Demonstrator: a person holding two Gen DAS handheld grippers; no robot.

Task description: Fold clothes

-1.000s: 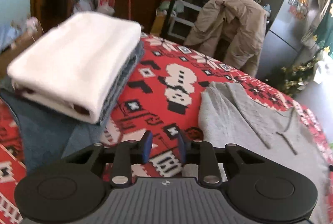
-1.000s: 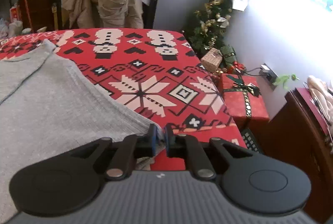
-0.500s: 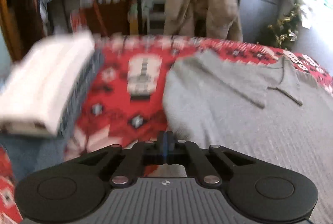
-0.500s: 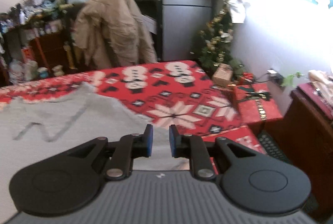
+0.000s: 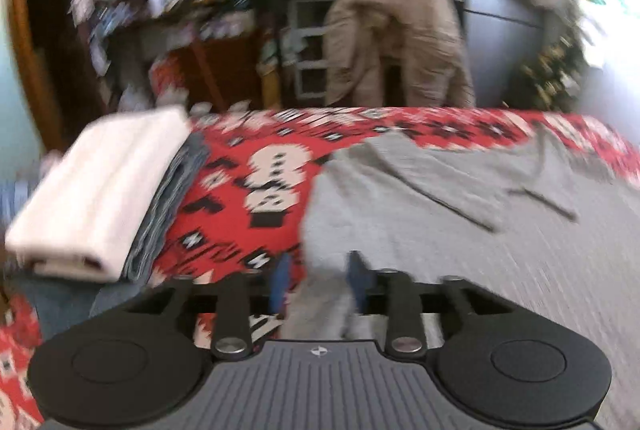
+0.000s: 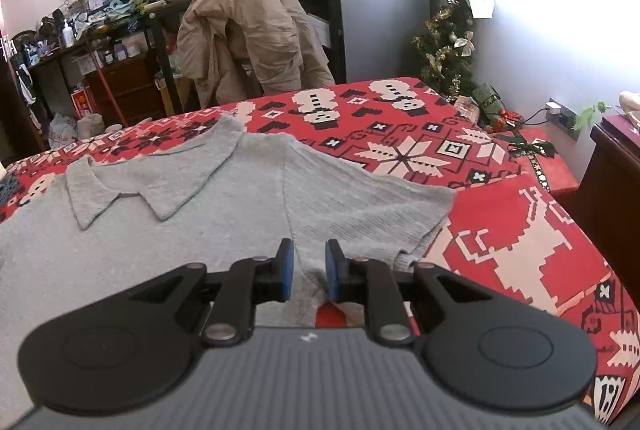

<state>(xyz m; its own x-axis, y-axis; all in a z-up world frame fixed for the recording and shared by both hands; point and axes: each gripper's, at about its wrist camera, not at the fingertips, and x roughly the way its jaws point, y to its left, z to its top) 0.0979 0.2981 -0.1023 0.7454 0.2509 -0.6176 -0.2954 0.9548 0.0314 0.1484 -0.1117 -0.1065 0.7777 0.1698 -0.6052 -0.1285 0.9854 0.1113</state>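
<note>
Red knitted-pattern cover [image 6: 500,230] with white snowmen and snowflakes spans the whole surface. A grey collared shirt [image 6: 200,230] lies spread flat on it, collar toward the far edge and one short sleeve reaching toward the right side. At the left, a folded white cloth [image 5: 100,190] rests on top of folded blue-grey fabric [image 5: 172,206]; the left view is blurred, so finer detail there is uncertain.

Beyond the far edge stands a chair draped with a beige jacket [image 6: 248,34], with cluttered shelves [image 6: 112,10] to its left and a grey refrigerator [image 6: 384,26] to its right. A small decorated tree [image 6: 448,54] and a wrapped red gift box [image 6: 544,166] occupy the right corner.

The left tool [image 5: 318,278] is open over the shirt's left edge. The right tool [image 6: 308,274] is open, above the shirt near the sleeve seam. Bare cover remains right of the sleeve.
</note>
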